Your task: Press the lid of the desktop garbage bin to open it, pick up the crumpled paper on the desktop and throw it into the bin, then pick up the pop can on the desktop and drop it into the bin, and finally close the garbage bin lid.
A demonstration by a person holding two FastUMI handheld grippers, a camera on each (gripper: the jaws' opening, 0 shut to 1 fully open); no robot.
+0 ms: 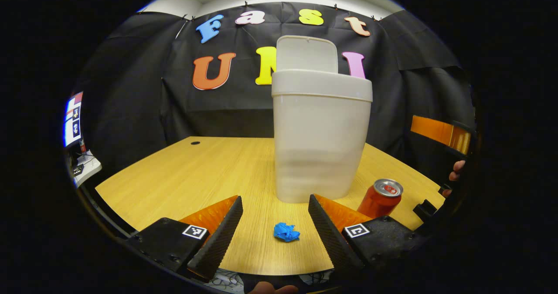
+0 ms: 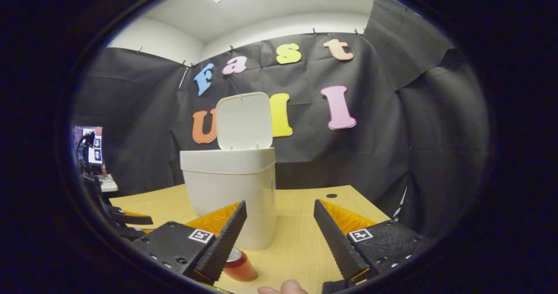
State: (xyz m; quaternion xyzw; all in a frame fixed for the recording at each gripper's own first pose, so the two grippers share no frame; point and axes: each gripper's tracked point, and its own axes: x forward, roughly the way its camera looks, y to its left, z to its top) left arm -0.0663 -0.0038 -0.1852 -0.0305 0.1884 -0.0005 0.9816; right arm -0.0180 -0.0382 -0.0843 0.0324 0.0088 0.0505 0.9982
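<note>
Crumpled paper [image 1: 286, 232] on desk between spread left gripper [image 1: 275, 207] jaws.

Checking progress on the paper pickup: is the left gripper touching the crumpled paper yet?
Apart. In the left gripper view the crumpled paper lies on the table between the open fingers of the left gripper, with bare wood showing on both sides.

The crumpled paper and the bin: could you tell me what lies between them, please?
Nothing: in the left gripper view, bare wooden desktop runs from the blue crumpled paper to the bin.
</note>
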